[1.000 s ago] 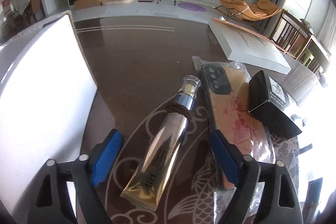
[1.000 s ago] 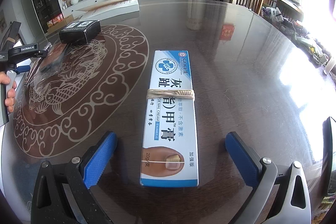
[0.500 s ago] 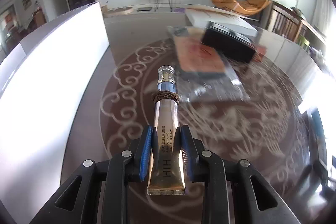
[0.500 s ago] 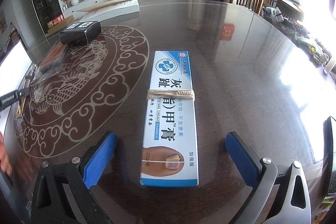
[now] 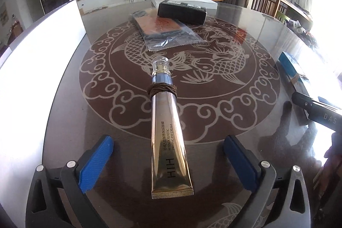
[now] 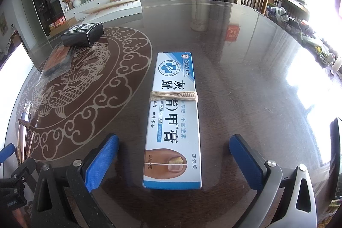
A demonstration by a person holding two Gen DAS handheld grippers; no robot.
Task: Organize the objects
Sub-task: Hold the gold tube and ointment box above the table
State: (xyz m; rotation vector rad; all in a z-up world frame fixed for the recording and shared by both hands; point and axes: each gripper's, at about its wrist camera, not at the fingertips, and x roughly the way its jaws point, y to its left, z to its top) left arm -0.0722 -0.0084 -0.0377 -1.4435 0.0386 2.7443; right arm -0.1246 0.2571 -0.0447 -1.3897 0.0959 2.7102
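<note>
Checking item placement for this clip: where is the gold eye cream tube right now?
In the left wrist view, the gold eye cream tube lies on the table between the open left gripper fingers, untouched.

We read "HIH" and "RETISOL ELASTIC FIRMING EYE CREAM" on the gold tube (image 5: 168,142). The blue-and-white box (image 6: 174,121) carries "TOE NAIL CREAM", "20g" and large Chinese characters. The right hand-held gripper (image 5: 320,114) shows "DAS".

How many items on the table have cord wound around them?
2. The gold tube lies between the open left claw's fingers; the blue-white box between the open right claw's. Others may be hidden.
</note>
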